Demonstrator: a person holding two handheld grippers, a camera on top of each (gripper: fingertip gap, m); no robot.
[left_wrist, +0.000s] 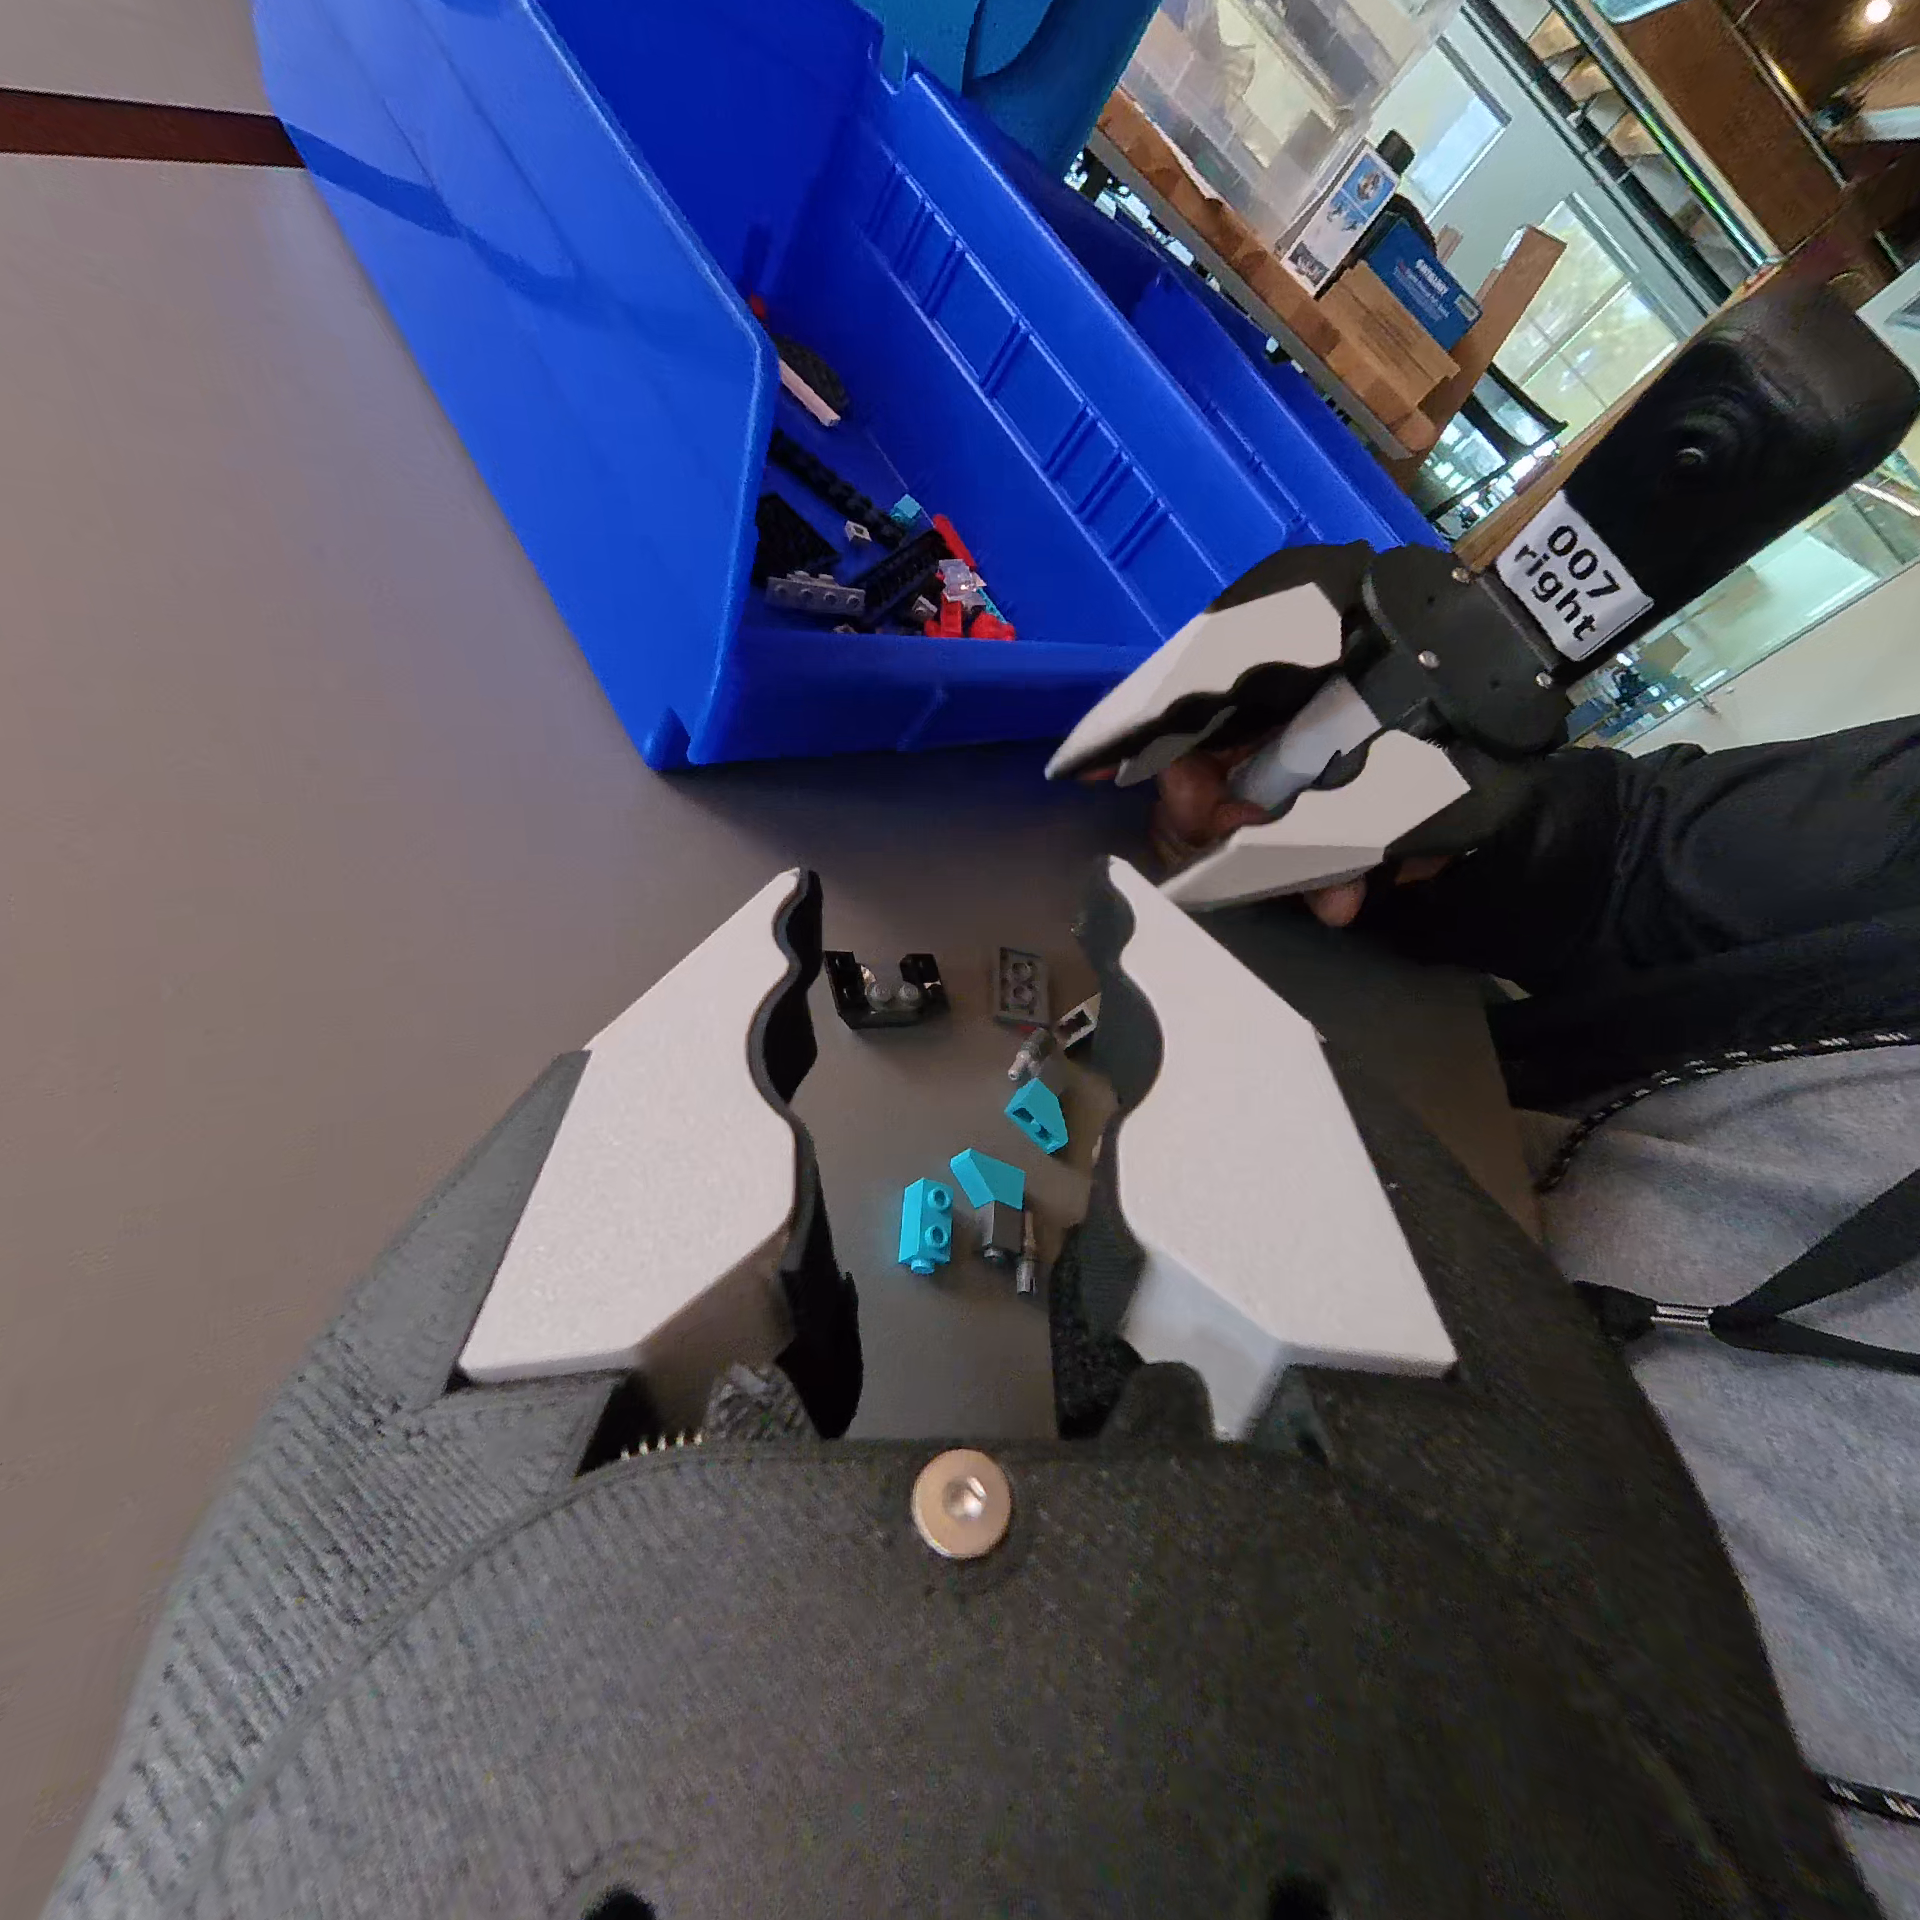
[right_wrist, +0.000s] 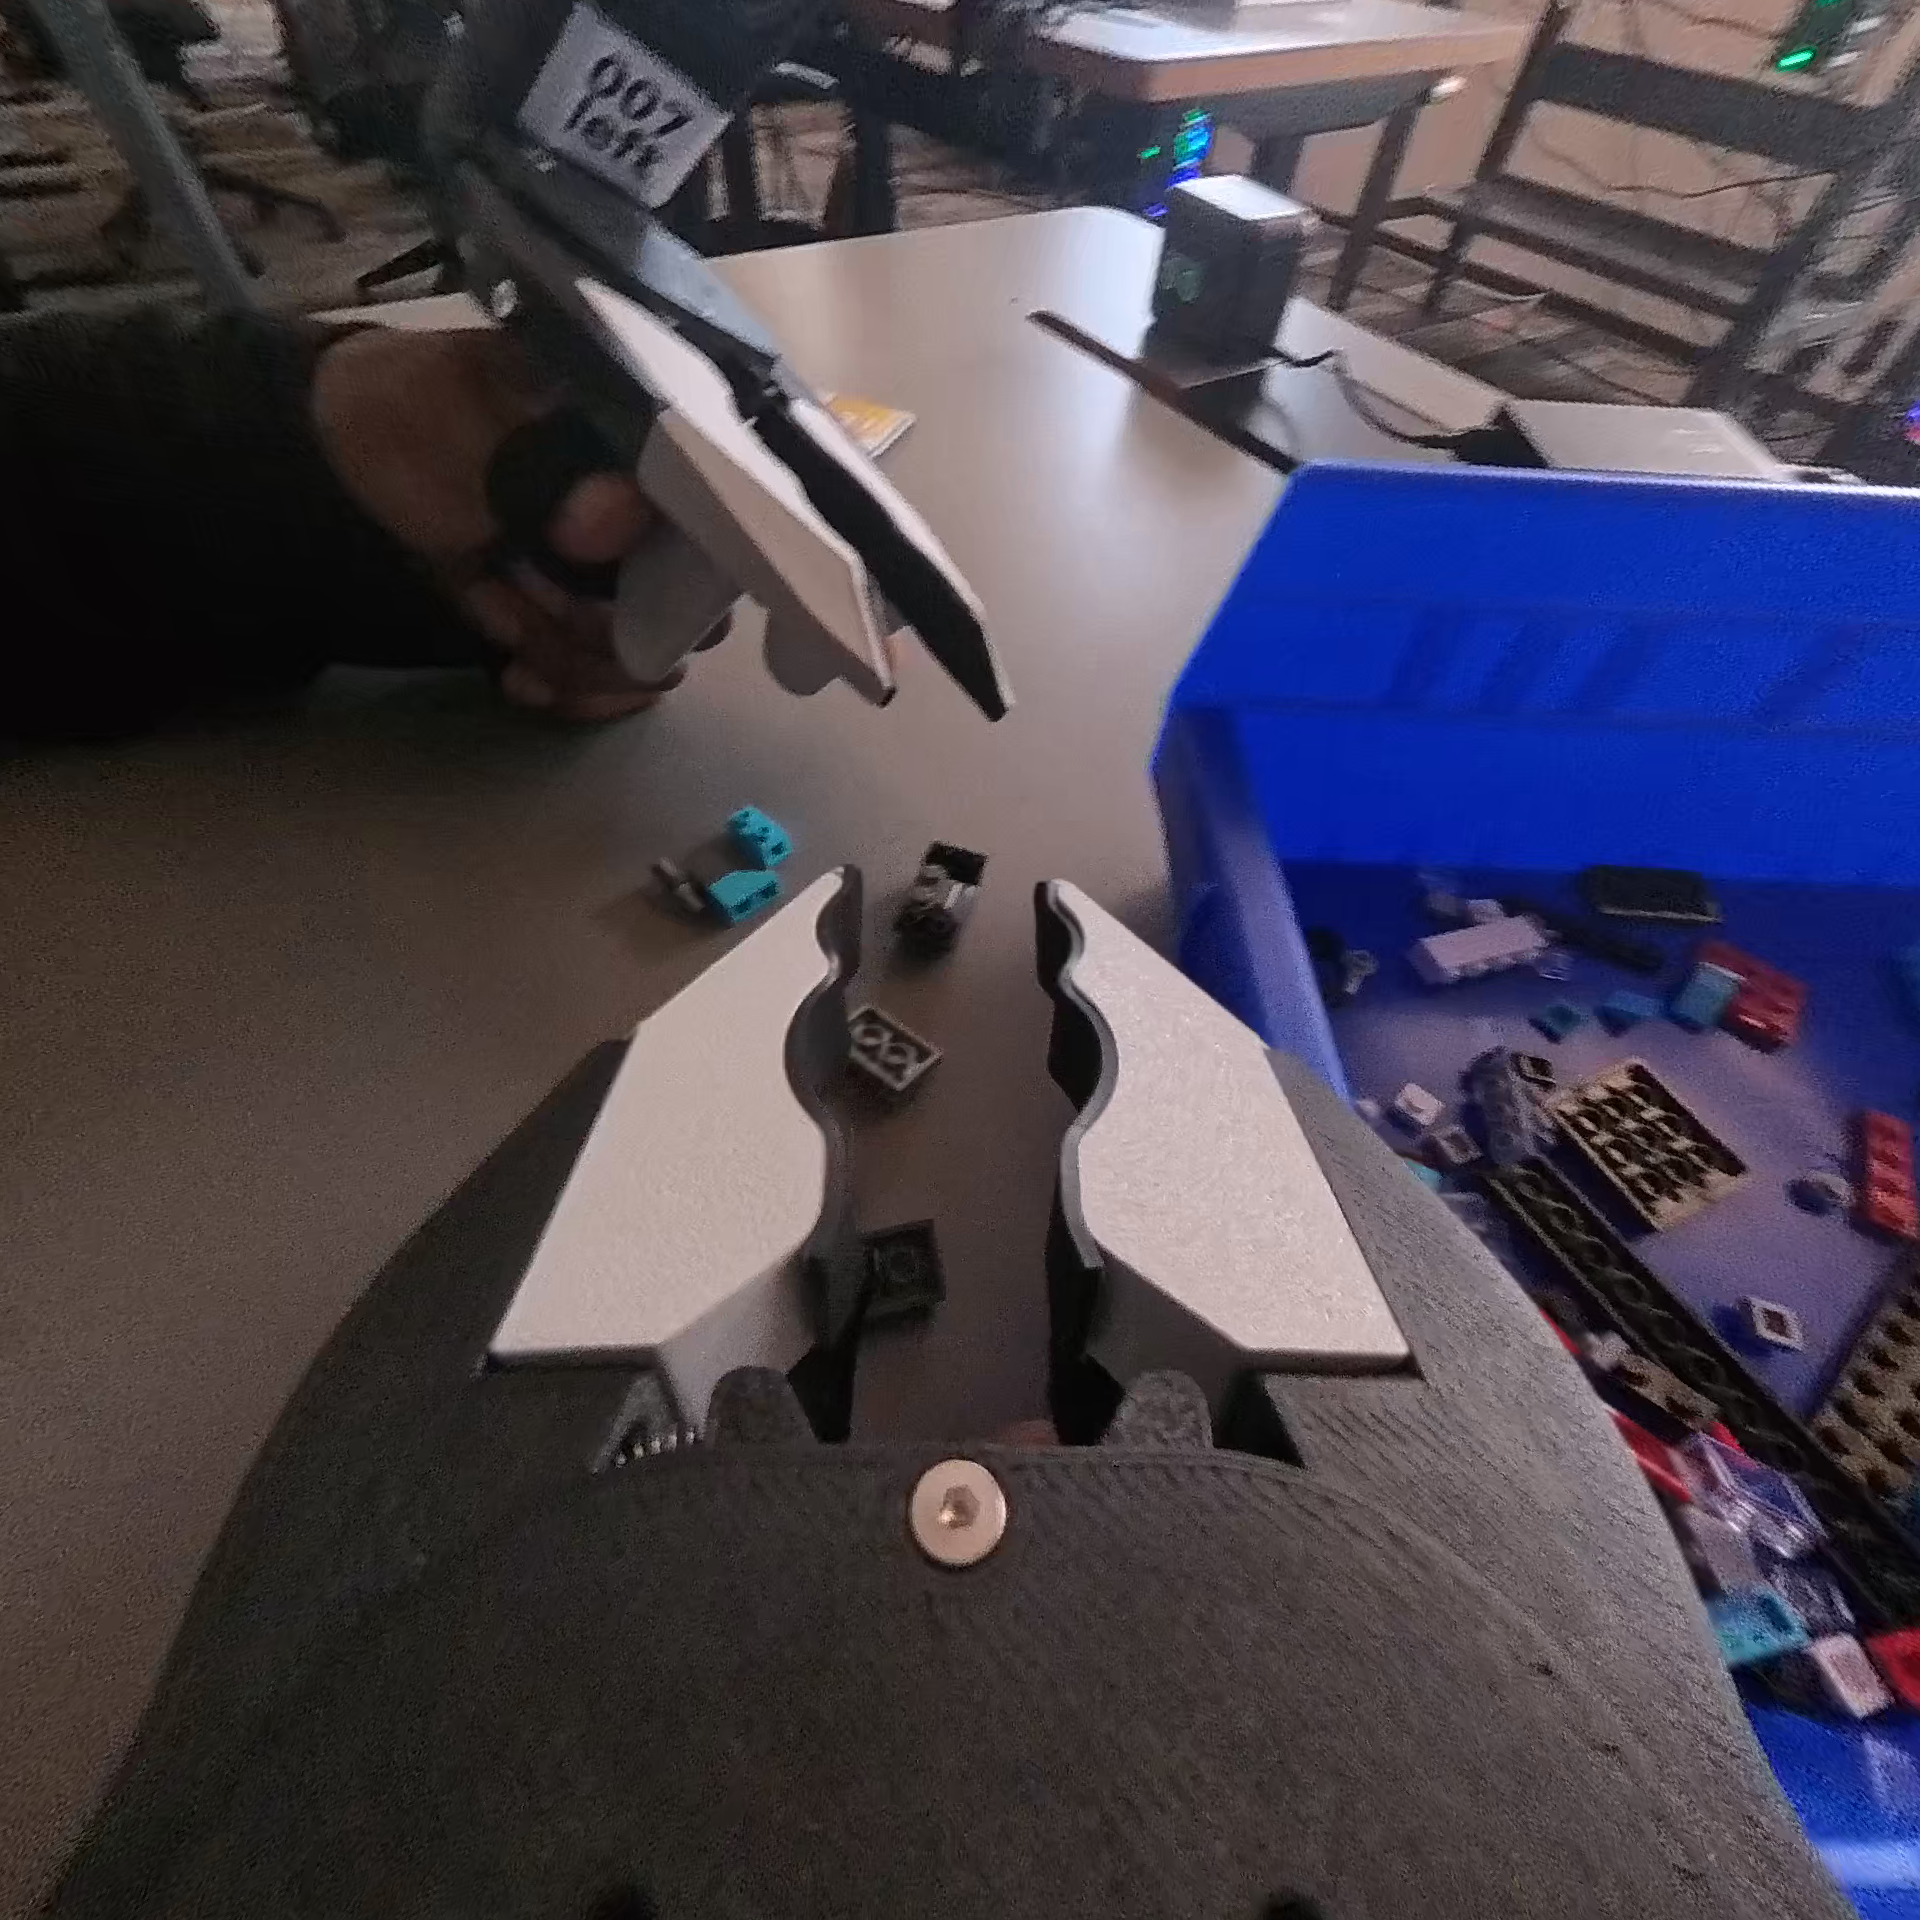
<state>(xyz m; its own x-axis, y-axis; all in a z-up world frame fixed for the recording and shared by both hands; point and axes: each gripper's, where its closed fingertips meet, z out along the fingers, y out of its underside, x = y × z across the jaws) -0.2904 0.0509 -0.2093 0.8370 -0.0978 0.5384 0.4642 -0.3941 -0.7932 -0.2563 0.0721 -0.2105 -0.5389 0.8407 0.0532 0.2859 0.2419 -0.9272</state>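
**Both hand-held grippers open over loose bricks on the bench**

Closest to the lens, the left hand-held gripper (left_wrist: 951, 904) hung with its jaws spread wide and nothing between them. Right under that gap lay a scatter of small bricks: a turquoise studded brick (left_wrist: 928, 1226), a turquoise slope piece (left_wrist: 987, 1177) touching a little grey pin part (left_wrist: 1010, 1236), and another turquoise slope (left_wrist: 1037, 1114) a bit farther out. Beyond those sat a black bracket piece (left_wrist: 886, 987) and a dark grey two-stud plate (left_wrist: 1021, 982), just beside the right finger.

Over to the other side: the right hand-held gripper (right_wrist: 948, 888) was open and empty too, hovering low. The dark grey plate (right_wrist: 891, 1051) sat between its fingers near the left one, and another dark piece (right_wrist: 902, 1270) lay deeper in the gap. The black bracket (right_wrist: 938, 899) was just past the tips.

Farther out stood the blue bin (left_wrist: 665, 416), touching the bench (left_wrist: 260, 831), with plenty of black, red and grey bricks inside. Judging by that, only a handful of pieces lay out on the bench, none joined or gripped, and the bulk sat in the bin.
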